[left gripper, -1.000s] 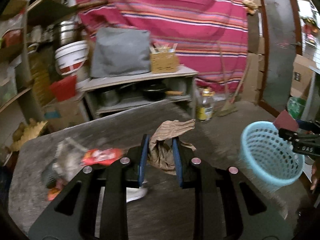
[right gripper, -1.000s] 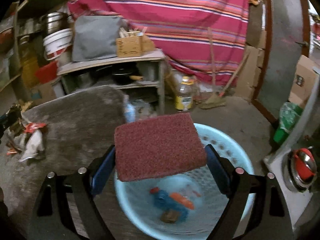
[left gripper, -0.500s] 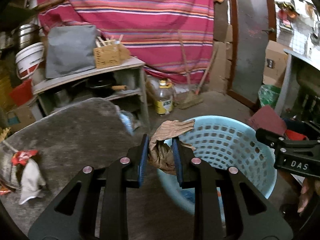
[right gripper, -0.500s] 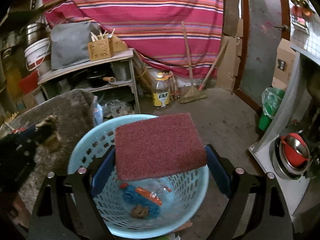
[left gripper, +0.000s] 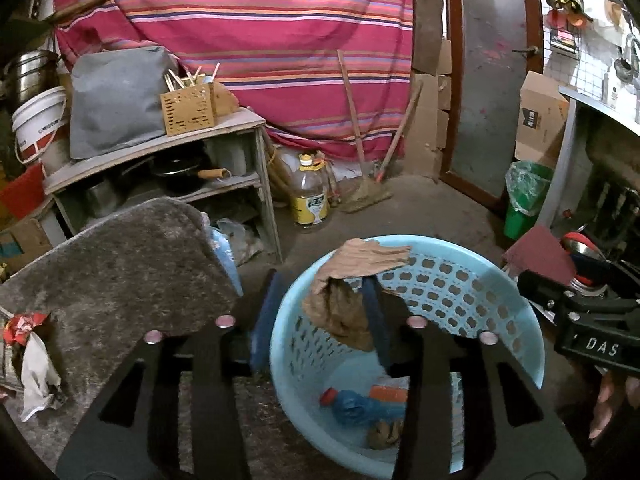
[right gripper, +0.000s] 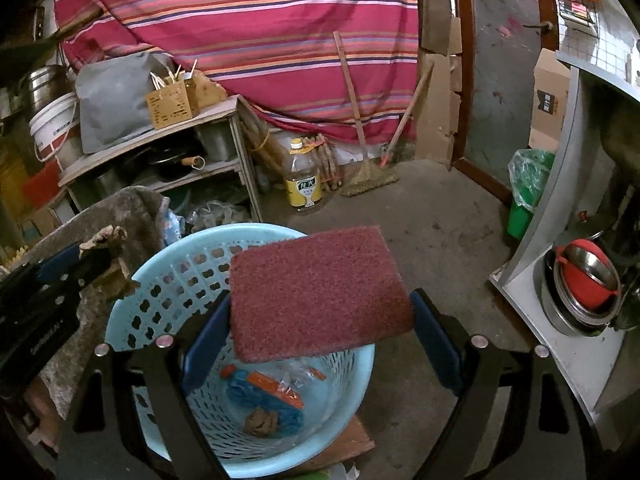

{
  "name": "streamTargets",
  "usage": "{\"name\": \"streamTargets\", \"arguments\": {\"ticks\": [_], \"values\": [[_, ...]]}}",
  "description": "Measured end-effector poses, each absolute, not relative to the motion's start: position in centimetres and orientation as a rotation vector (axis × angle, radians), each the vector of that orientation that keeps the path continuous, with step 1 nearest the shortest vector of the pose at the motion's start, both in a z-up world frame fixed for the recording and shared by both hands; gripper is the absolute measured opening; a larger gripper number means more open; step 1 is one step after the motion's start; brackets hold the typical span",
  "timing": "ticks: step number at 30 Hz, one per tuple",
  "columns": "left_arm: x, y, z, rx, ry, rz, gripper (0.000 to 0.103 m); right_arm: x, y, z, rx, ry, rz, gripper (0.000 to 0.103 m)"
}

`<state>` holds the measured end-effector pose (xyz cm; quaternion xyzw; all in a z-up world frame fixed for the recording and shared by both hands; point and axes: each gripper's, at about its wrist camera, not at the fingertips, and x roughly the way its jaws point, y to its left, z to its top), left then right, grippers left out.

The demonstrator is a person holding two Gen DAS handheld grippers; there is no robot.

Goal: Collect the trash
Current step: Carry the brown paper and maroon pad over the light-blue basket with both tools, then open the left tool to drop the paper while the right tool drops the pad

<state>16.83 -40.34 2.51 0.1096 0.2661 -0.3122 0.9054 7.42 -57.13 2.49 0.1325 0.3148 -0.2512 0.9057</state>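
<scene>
A light blue perforated basket (left gripper: 516, 344) stands on the floor by the table; it shows in the right wrist view (right gripper: 160, 280) too. It holds a blue bag, an orange wrapper and a brown scrap. My left gripper (left gripper: 320, 300) is over the basket's rim with its jaws spread; the crumpled brown paper (left gripper: 348, 284) hangs against the right finger, apart from the left one. My right gripper (right gripper: 320, 320) is shut on a dark red scouring pad (right gripper: 316, 292), held flat above the basket.
The grey felt-covered table (left gripper: 112, 264) at the left carries crumpled wrappers (left gripper: 28, 348). Behind stand a shelf unit (left gripper: 160, 176), an oil bottle (left gripper: 309, 196), a broom and a striped curtain. A green bin (left gripper: 524, 200) and a metal counter are at the right.
My left gripper carried the brown paper from the table to over the basket and its jaws have opened. My right gripper with the pad shifted slightly over the basket.
</scene>
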Motion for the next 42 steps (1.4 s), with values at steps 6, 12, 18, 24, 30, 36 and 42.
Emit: {"name": "streamTargets", "arguments": {"ticks": [6,12,18,24,30,36,42], "values": [[17.2,-37.7,3.7,0.215,0.535,-0.620,0.080,8.3,-56.5,2.3,0.265,0.659,-0.511,0.086],[17.9,-36.3,4.4,0.217,0.530,-0.614,0.086,8.7,-55.5,2.4,0.264,0.658,-0.509,0.086],[17.6,-36.6,4.2,0.213,0.566,-0.646,0.086,8.7,-55.5,2.5,0.259,0.657,-0.510,0.086],[17.1,-39.0,2.7,0.283,0.590,-0.653,0.091,8.0,-56.4,2.4,0.283,0.654,-0.519,0.086],[17.0,-41.0,1.1,0.350,0.633,-0.661,0.098,7.4,-57.2,2.1,0.300,0.658,-0.528,0.086],[17.9,-41.2,-0.8,0.321,0.795,-0.741,0.098,7.5,-57.2,2.1,0.311,0.659,-0.527,0.086],[17.1,-40.9,-1.4,0.366,0.764,-0.725,0.098,7.8,-56.9,2.1,0.301,0.661,-0.519,0.086]]}}
